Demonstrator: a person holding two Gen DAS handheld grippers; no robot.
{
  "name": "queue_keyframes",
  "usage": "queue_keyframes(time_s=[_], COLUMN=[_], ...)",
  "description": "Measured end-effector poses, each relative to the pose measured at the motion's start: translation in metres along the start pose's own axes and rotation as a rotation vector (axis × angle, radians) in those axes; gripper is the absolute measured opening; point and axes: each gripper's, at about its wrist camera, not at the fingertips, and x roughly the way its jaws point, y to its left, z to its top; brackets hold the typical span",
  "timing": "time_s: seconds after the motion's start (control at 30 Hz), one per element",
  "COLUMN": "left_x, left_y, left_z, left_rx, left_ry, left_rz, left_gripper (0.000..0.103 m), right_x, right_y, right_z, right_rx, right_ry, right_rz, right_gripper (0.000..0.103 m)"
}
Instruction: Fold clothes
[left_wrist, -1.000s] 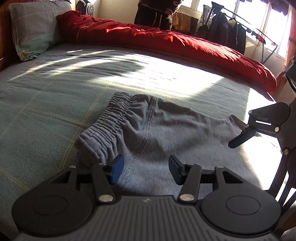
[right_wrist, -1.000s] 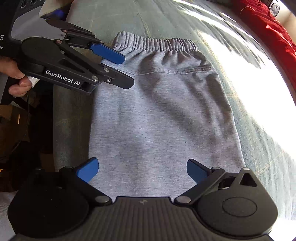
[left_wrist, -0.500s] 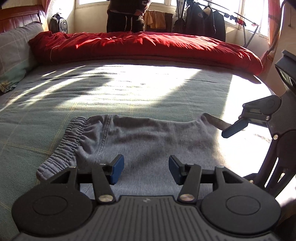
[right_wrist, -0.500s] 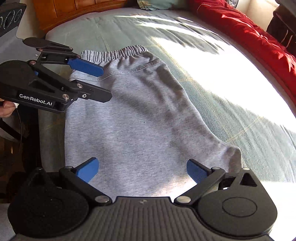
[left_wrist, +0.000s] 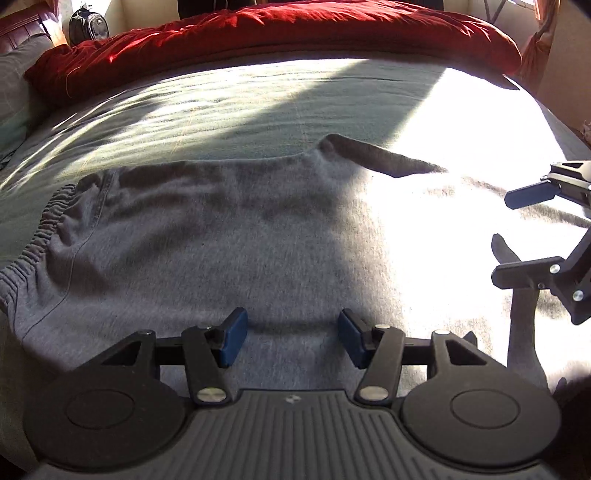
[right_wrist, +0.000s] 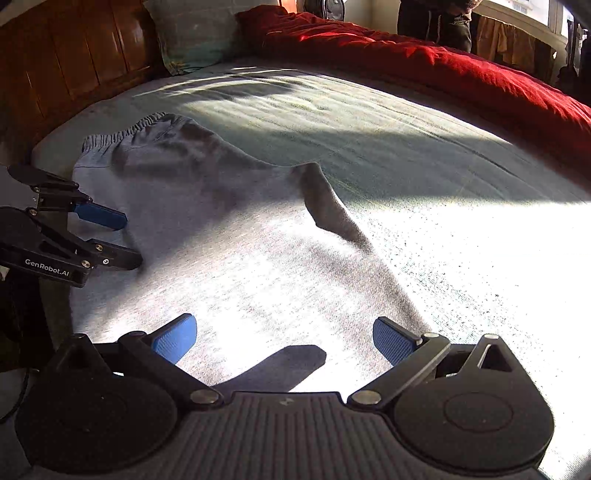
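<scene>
Sweatpants (left_wrist: 229, 236) of grey fleece are spread flat on the bed (left_wrist: 258, 99), the elastic waistband (right_wrist: 122, 134) turned toward the wooden headboard (right_wrist: 74, 62) and the legs running away from it into a patch of strong sunlight; one corner of cloth (right_wrist: 325, 199) near the middle of the far edge is raised in a small peak. The left claw (left_wrist: 290, 338) is held low over the near edge of the sweatpants, pointed across the bed toward the red duvet (left_wrist: 280, 33); its blue-padded fingers (left_wrist: 232, 338) are set apart with grey cloth seen between them, and nothing is pinched. The right claw (right_wrist: 284, 338) is held level over the sunlit leg part, aimed along the garment toward the waistband; its fingers (right_wrist: 173, 338) are spread wide and empty, and their shadow is thrown on the fabric just ahead. Each claw is seen from the other's camera at the frame edge, the two being kept well apart along the garment's near side. A pillow (right_wrist: 195, 29) is propped against the headboard, beside the duvet; a backpack (left_wrist: 88, 26) is seen beyond the bed.
</scene>
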Motion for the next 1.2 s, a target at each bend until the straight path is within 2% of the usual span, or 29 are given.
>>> queue_keyframes(time_s=[0.2, 0.33, 0.57, 0.73, 0.87, 1.03, 1.13, 1.2], left_x=[0.008, 0.012, -0.007, -0.020, -0.044, -0.064, -0.065, -0.064], left_y=[-0.004, -0.017, -0.045, -0.064, -0.086, -0.111, -0.116, -0.117], left_z=[0.005, 0.000, -0.019, -0.033, -0.038, -0.036, -0.037, -0.038], left_rx=[-0.162, -0.142, -0.075, -0.026, -0.036, 0.048, 0.055, 0.078], left_ry=[-0.066, -0.120, -0.237, -0.320, -0.299, -0.314, -0.317, -0.328], left_rz=[0.040, 0.076, 0.002, -0.051, -0.116, -0.151, -0.189, -0.228], left_gripper=[0.056, 0.056, 0.056, 0.057, 0.061, 0.061, 0.061, 0.061], right_x=[0.008, 0.008, -0.013, -0.058, -0.112, -0.188, -0.204, -0.211], right_y=[-0.002, -0.004, 0.013, 0.038, 0.051, 0.056, 0.052, 0.055], right_z=[-0.007, -0.013, -0.041, -0.072, -0.084, -0.104, -0.113, -0.118], right_rx=[0.001, 0.009, -0.003, 0.047, 0.106, 0.144, 0.188, 0.196], right_ry=[-0.036, -0.084, -0.232, -0.352, -0.336, -0.441, -0.415, -0.413], right_rz=[-0.039, -0.041, -0.121, -0.215, -0.261, -0.391, -0.412, -0.472], right_gripper=[0.103, 0.103, 0.103, 0.103, 0.103, 0.103, 0.103, 0.103])
